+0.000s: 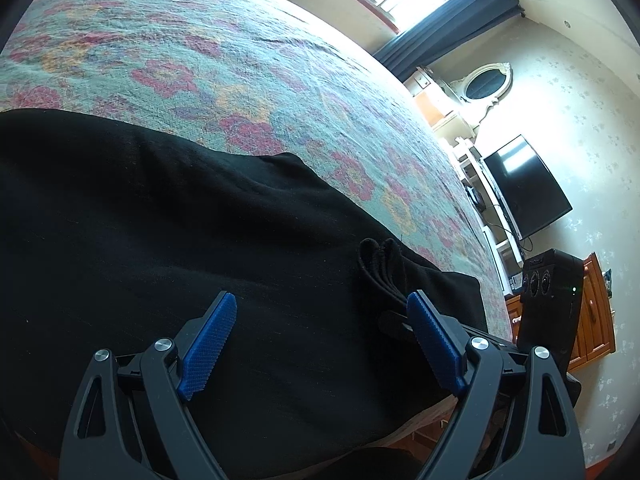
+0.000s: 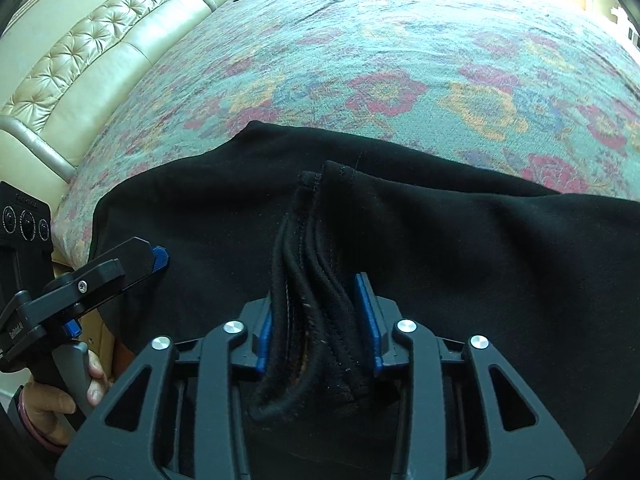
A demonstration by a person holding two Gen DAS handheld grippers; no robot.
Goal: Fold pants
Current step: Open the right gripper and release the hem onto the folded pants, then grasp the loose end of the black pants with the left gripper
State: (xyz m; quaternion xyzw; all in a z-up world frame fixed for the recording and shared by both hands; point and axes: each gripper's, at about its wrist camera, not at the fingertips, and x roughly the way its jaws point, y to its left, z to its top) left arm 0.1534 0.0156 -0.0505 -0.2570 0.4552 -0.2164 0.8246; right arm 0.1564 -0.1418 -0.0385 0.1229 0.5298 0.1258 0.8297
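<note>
Black pants (image 1: 160,220) lie spread on a floral bedspread (image 1: 200,60), near the bed's edge. My left gripper (image 1: 320,316) is open, its blue pads apart just above the black cloth, holding nothing. My right gripper (image 2: 320,312) is shut on a bunched fold of the pants' hems (image 2: 320,260), several layers of stitched edge standing up between the blue pads. That bunch shows in the left wrist view (image 1: 380,264) beside the right finger. The left gripper shows in the right wrist view (image 2: 158,258) at the left, over the pants' edge.
A tufted cream headboard (image 2: 80,60) runs along the bed's far left side. Beyond the bed's edge stand a television (image 1: 524,188), white shelves, a wooden cabinet (image 1: 596,312) and an oval mirror (image 1: 486,82). A window with dark curtains (image 1: 448,28) is above.
</note>
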